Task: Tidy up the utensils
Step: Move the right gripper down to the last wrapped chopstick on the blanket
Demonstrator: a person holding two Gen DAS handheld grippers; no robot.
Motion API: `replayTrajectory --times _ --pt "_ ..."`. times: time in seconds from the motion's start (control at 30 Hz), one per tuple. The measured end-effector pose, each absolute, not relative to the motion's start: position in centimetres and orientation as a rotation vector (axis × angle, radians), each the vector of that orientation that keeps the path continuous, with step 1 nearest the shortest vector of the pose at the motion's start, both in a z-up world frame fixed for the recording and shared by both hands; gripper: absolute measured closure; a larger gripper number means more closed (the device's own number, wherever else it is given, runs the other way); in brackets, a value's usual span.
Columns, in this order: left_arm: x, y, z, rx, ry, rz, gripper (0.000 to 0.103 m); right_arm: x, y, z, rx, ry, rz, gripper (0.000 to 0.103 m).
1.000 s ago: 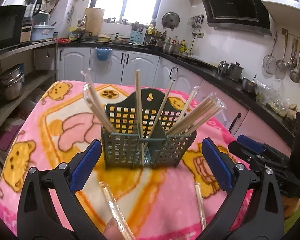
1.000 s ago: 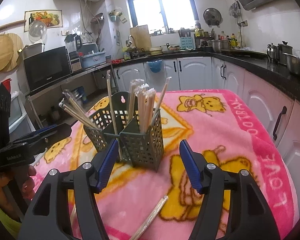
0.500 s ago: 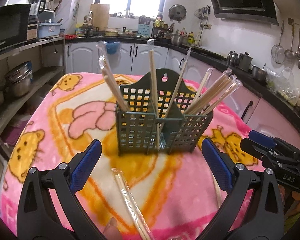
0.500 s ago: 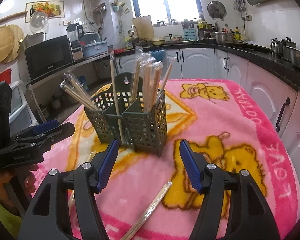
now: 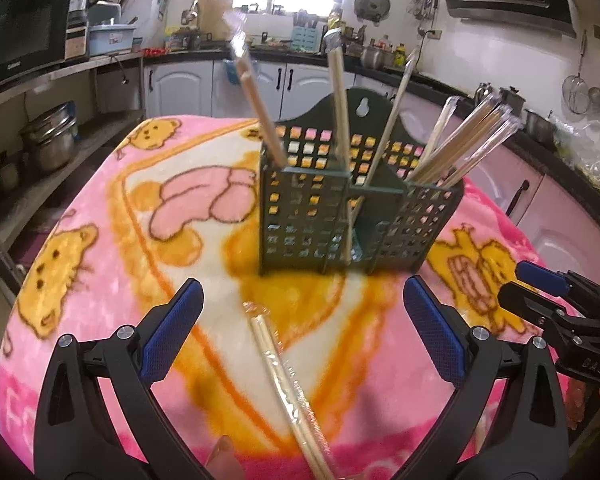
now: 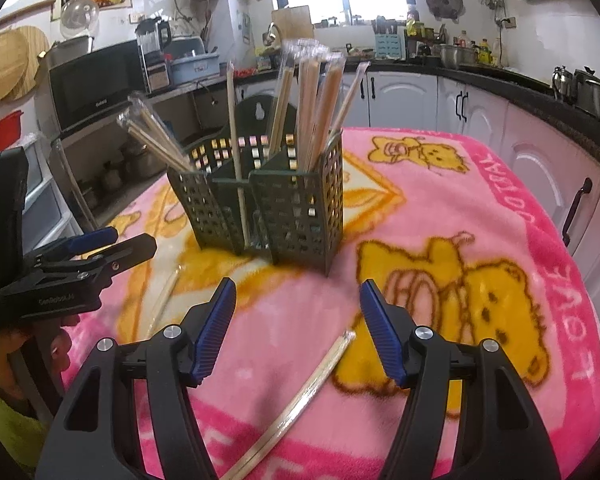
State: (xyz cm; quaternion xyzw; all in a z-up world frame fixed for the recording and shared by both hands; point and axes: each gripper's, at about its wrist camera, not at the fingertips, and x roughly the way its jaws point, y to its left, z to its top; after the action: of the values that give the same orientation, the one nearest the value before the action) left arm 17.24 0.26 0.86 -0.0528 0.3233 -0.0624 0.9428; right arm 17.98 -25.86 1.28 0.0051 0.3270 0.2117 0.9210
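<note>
- The left gripper (image 5: pixel 300 328) has its jaws spread, holding nothing; a wrapped pair of chopsticks (image 5: pixel 288 392) lies on the blanket (image 5: pixel 100 280) between them, in front of the rack.
- The right gripper (image 6: pixel 298 328) is likewise spread and empty, above a second wrapped pair (image 6: pixel 300 396) lying in front of the rack.
- The green rack (image 5: pixel 340 216) stands upright farther back on the blanket, wrapped chopsticks leaning out of its compartments.
</note>
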Motion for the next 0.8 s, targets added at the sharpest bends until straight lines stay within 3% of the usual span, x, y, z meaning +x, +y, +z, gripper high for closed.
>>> replayTrajectory --times 0.43,0.47,0.53,0.8 --pt "19.1 2.0 -3.6 -0.203 0.817 -0.154 0.011 19.9 -25.8 -2.5 0.015 0.858 0.418 0.041" --pt "19.3 2.2 -4.0 -0.218 0.831 -0.165 0.013 20.1 -25.9 -2.6 0.022 0.868 0.413 0.042" --pt "19.8 2.6 -4.9 -0.270 0.874 -0.195 0.027 20.7 -26.2 -3.1 0.042 0.895 0.401 0.044" --pt "20.9 3.7 -5.5 -0.317 0.904 -0.203 0.040 22.6 -26.4 -4.8 0.089 0.968 0.386 0.058"
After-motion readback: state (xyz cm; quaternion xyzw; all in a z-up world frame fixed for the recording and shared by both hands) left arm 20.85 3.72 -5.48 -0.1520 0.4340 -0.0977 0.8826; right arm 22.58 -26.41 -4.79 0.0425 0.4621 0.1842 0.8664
